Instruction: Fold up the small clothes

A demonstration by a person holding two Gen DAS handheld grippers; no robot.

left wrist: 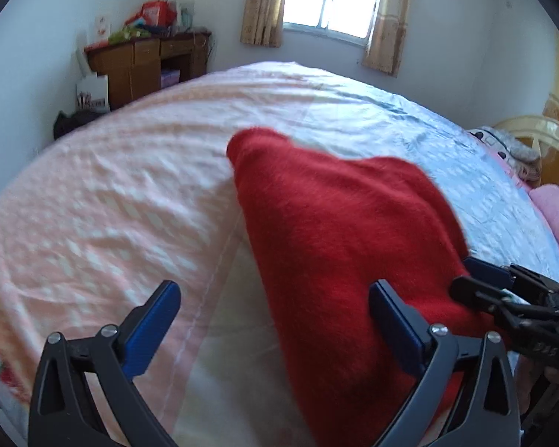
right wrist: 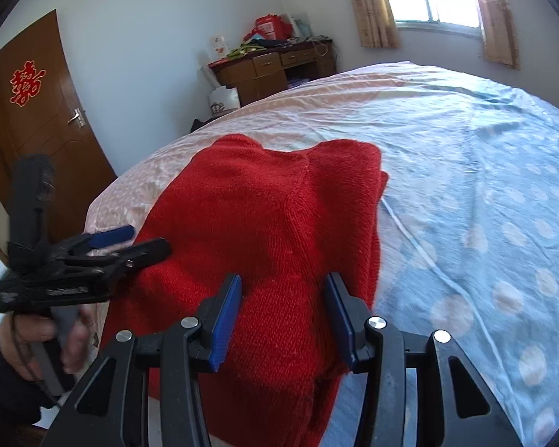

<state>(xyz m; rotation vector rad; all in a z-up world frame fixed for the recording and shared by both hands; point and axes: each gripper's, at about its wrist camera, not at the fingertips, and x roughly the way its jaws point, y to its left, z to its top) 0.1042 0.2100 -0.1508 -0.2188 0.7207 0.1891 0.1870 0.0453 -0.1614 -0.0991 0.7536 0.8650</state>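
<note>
- Step in hand, as I read it: mid-fold. The red sweater [right wrist: 264, 238] lay already doubled on the bed [right wrist: 466, 193], sleeves tucked under or folded in, w/ no loose sleeve visible. Prob. one more fold or a tidy-up left.
- Left gripper [left wrist: 274, 320]: released, jaws wide apart. Its right finger sat over the sweater's near edge, its left finger over bare pink sheet; nothing btwn them gripped.
- Right gripper [right wrist: 283, 311]: also spread, blue pads either side of the knit at lower centre of its frame. Pads were close to the cloth but contact not clear; no bunching btwn them, so not clamped.
- In the right-wrist view the left gripper showed at mid-left, tips just at the sweater's left edge.
- Next move, my guess: each tong needs to close on a near corner or hem, thru both layers, then lift & carry it toward the far end evenly.
- Sweater look: bright red, chunky knit, fuzzy surface, soft & thick; layered edge visible at upper right of the garment in the right-wrist view.
- Location: near edge of bed, straddling the pink/blue seam of the sheet.
</note>
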